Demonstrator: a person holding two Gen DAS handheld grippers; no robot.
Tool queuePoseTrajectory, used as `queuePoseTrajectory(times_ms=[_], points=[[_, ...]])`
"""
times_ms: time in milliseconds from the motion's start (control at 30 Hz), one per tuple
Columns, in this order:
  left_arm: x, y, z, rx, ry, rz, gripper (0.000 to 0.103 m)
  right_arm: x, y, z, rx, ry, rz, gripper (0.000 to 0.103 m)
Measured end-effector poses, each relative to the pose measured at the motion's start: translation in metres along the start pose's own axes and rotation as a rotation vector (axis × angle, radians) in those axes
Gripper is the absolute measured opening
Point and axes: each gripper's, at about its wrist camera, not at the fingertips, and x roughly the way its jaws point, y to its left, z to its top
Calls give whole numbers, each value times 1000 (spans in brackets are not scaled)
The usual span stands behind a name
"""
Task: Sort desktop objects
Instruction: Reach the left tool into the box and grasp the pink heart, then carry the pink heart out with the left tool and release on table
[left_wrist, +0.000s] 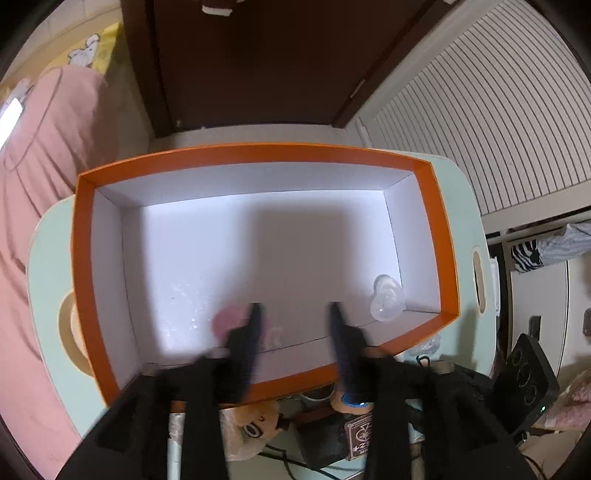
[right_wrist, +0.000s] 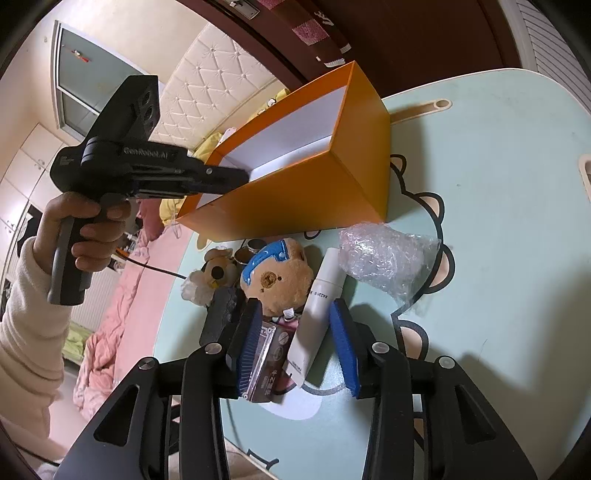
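Observation:
In the left wrist view I look down into an orange box (left_wrist: 83, 266) with a white inside. My left gripper (left_wrist: 295, 314) hangs open over its near part, with nothing between the fingers. A pink item in clear wrap (left_wrist: 225, 321) lies on the box floor just left of the left finger. A clear plastic piece (left_wrist: 386, 297) lies by the right wall. In the right wrist view my right gripper (right_wrist: 297, 341) stands open low over the table. A white tube (right_wrist: 319, 306) and a card pack (right_wrist: 267, 356) lie between its blue pads (right_wrist: 343, 343).
The mint-green table (right_wrist: 498, 221) carries a bear plush with a blue cap (right_wrist: 275, 280), a small dog plush (right_wrist: 214, 275), a black object (right_wrist: 221, 314) and a bubble-wrap bag (right_wrist: 388, 254) beside the orange box (right_wrist: 295, 192). A hand (right_wrist: 81, 229) holds the left tool. Pink bedding (left_wrist: 44, 166) lies beyond the table.

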Motion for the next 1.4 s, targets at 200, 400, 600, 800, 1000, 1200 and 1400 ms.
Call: queuePoseTrajectory(times_ms=[200,400,600,800,1000,1200,1400], points=[[18,2,7,6,57,143,51,1,-1,0,4,1,4,44],[39,10,11,-5,161,153,41,2,-2,1,8,3,6,44],[36,7,15,18,140,129,34,2,-2,1,11,6,9,44],[10,8,16,-1,49,71,34,3,-2,0,12,6,9,44],[-52,5,-5,-18,-112,-59,34,2,0,-1,7,3,8,44],[-62,13,-68,-51,-176,-101,34,2,0,-2,7,3,5,44],[-35,39,-136,-133,-192,-136,34,4,1,-4,12,14,-2,44]])
